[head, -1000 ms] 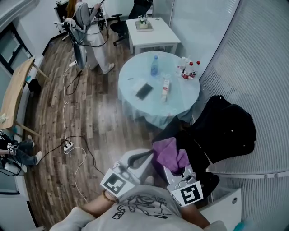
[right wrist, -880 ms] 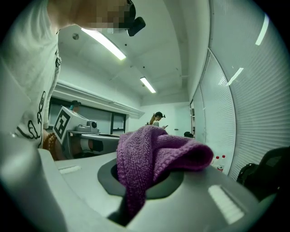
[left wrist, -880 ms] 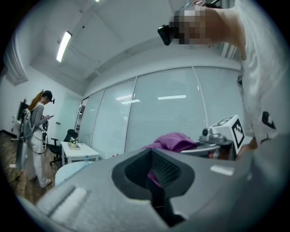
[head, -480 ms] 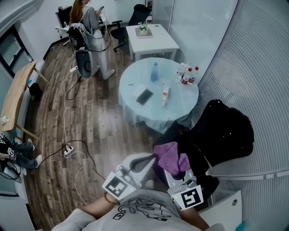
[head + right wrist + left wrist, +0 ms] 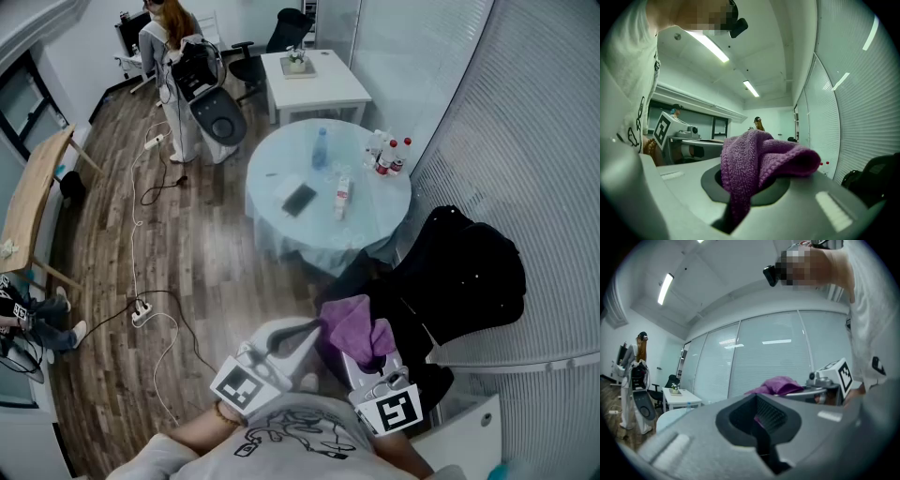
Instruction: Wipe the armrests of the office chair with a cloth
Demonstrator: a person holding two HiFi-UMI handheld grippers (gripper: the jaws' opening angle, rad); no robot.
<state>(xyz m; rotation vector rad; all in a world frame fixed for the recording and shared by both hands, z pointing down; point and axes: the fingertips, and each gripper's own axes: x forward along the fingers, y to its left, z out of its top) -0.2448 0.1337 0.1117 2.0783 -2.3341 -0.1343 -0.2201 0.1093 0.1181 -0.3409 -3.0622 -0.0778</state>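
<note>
1. Gripping a lower fold of the purple cloth [image 5: 759, 154], the right claw [image 5: 367, 356] has its jaws clamped on the fabric. Most of the cloth stands bunched above the jaws and flops toward 3 o'clock in the right gripper view.
2. The left claw [image 5: 302, 330] sits just beside it at 9 o'clock, jaws together with nothing between them.
3. In the head view both claws sit near 6 o'clock, close to the person's body, with the cloth at 5 o'clock. The black office chair [image 5: 412, 314] stands at 4 o'clock by the curved wall, with a dark garment [image 5: 478, 262] draped over it. I cannot pick out an armrest, so wiping looks not yet begun.
4. Only a small fold is pinched. Dragging the cloth along an armrest could pull it free if it catches on an edge.
5. The loose bunch may roll instead of lying flat, so the bare claw could scrape the armrest.
6. The draped garment could snag on either claw or be dragged off, since it seems to cover part of the chair.
7. The round desk [image 5: 272, 230] at 12 o'clock is well apart and poses little risk.
</note>
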